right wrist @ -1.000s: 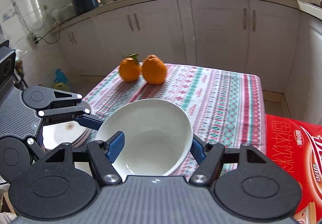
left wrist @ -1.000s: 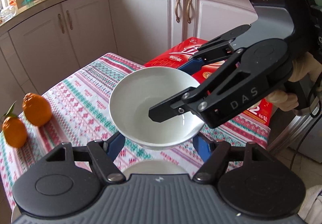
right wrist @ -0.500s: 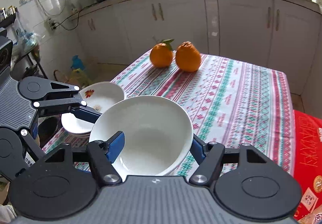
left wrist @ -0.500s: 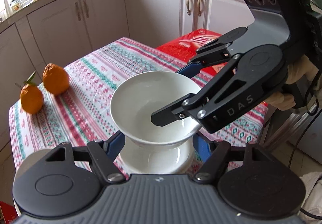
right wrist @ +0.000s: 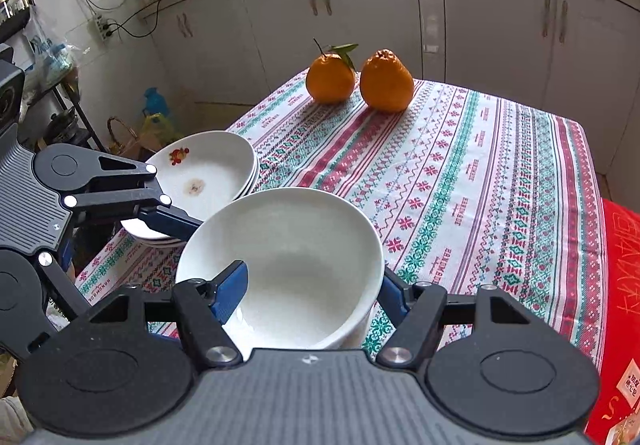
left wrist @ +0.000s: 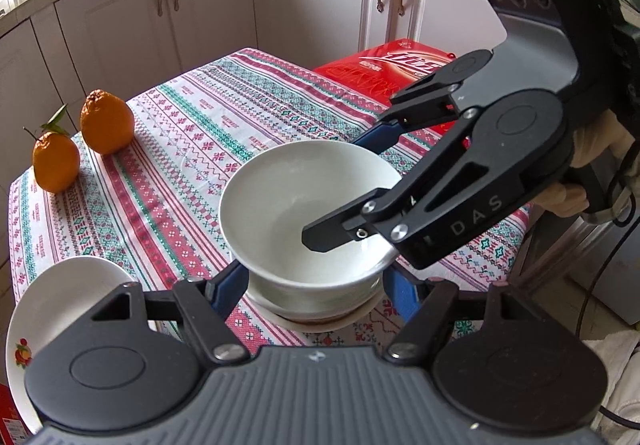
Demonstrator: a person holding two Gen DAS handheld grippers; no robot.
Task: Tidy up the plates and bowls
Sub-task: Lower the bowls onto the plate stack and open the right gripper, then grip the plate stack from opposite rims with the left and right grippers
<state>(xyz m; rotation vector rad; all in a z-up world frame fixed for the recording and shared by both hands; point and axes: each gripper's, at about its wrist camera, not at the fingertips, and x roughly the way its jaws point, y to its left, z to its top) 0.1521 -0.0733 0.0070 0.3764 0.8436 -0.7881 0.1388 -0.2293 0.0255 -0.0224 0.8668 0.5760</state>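
A plain white bowl (left wrist: pixel 304 205) sits nested on another white bowl (left wrist: pixel 320 315) near the table's near edge. My right gripper (right wrist: pixel 312 285) is shut on the white bowl (right wrist: pixel 288 265): one finger is inside it, the other outside its wall. My left gripper (left wrist: pixel 316 285) is wide open, its blue fingers on either side of the bowl stack, apart from it. A stack of white plates (right wrist: pixel 208 173) with a fruit print stands to the left, also in the left wrist view (left wrist: pixel 52 305).
Two oranges (right wrist: pixel 360 81) sit at the far side of the striped tablecloth (right wrist: pixel 480 185). A red carton (left wrist: pixel 396 73) lies beside the table. White kitchen cabinets (right wrist: pixel 480 25) stand behind.
The right gripper has carried the bowl down and toward the plates, onto the other bowl. The left gripper has drawn back, so the plate stack now shows at its left.
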